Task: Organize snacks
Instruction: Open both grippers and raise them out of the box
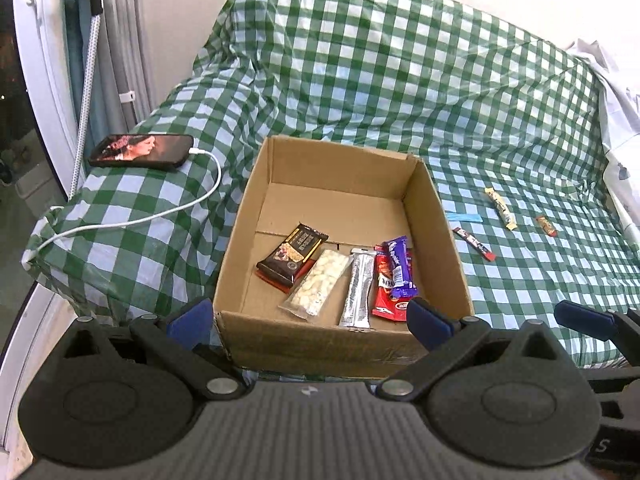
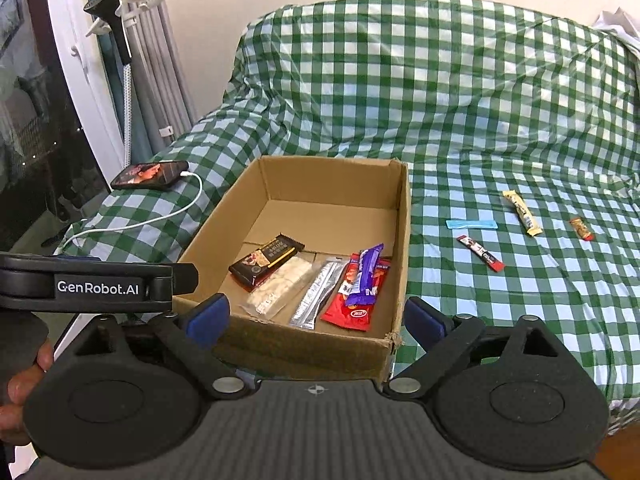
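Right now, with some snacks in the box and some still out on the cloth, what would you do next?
Probably reach the open right gripper toward the red-and-black stick packet, the loose snack nearest the brown cardboard box. Four snacks still lie on the green checked cloth; both grippers look empty.

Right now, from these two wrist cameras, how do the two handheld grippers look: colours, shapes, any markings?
Both are matte black. The left gripper and the right gripper each have two round pivot housings, flat linkage bars with silver rivets, a ribbed grey centre plate bearing a small crosshair mark, and blue finger pads. In the right wrist view, the left gripper's side carries white "GenRobot.AI" lettering. No cables or sleeves are visible.
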A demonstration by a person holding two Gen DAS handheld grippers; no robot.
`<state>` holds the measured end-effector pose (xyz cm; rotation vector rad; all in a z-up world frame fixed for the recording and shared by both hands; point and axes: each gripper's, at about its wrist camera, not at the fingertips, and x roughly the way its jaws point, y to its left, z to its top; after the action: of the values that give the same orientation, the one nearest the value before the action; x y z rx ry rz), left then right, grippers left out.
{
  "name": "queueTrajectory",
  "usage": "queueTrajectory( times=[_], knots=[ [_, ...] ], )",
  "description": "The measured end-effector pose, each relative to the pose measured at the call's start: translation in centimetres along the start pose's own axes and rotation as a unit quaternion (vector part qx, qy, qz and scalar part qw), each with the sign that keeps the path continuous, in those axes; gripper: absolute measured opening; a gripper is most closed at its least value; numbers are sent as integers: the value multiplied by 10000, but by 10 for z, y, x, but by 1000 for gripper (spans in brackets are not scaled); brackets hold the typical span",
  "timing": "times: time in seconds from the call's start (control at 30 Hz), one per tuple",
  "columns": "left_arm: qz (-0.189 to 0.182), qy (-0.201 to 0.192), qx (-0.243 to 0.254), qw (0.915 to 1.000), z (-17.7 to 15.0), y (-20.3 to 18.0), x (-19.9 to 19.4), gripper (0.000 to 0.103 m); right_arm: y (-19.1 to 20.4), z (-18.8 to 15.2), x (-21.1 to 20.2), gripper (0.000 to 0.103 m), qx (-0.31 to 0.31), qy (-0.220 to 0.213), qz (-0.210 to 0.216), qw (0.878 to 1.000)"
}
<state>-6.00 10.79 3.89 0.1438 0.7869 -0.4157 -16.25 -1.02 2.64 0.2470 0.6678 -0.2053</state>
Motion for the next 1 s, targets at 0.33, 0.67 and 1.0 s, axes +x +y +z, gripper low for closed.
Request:
queueTrajectory(
  times=[0.33,0.67,1.0],
  knots=[
    [10,-158,52,9999,-5,-3,-16,103,0,-6,-19,96,34,-184,-49,9998],
    [6,-189,146,9997,-4,-10,-20,103,-5,-7,-23,96,116,-240,-84,9996],
    [21,-34,249,9997,-1,-20,-7,103,-15,-10,-18,96,268,-135,-78,9995]
  ],
)
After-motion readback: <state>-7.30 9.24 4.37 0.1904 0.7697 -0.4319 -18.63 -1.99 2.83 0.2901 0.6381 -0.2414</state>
